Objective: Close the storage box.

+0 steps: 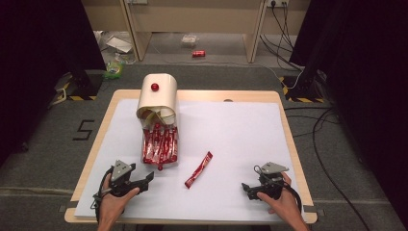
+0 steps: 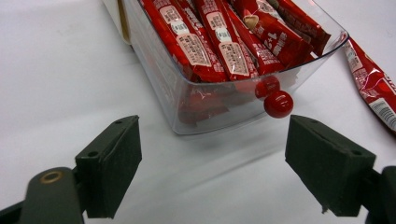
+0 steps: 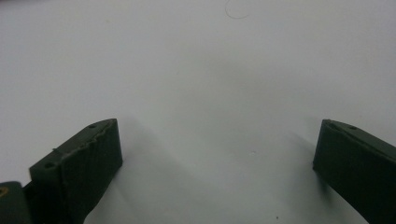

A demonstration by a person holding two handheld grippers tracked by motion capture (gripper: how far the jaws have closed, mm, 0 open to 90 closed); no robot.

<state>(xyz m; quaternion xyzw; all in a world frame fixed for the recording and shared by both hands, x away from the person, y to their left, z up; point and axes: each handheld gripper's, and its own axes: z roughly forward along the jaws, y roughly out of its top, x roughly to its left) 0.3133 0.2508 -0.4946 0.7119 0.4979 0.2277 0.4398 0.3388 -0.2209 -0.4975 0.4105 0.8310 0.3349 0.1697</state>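
Two black handheld grippers are showing at the bottom of the high view, the left gripper (image 1: pixel 144 178) at lower left and the right gripper (image 1: pixel 246 187) at lower right. Each is wearing a grey three-cornered plate on top, and a dark cable is looping from each body down past the wrist. Bare forearms are coming in from the bottom edge, with no sleeves showing. In the left gripper view, blocky matte black jaws are rising from the bottom corners, with small screw holes and a brass-coloured rivet at lower left. In the right gripper view, one pad's (image 3: pixel 88 163) face is showing fine ribbing.
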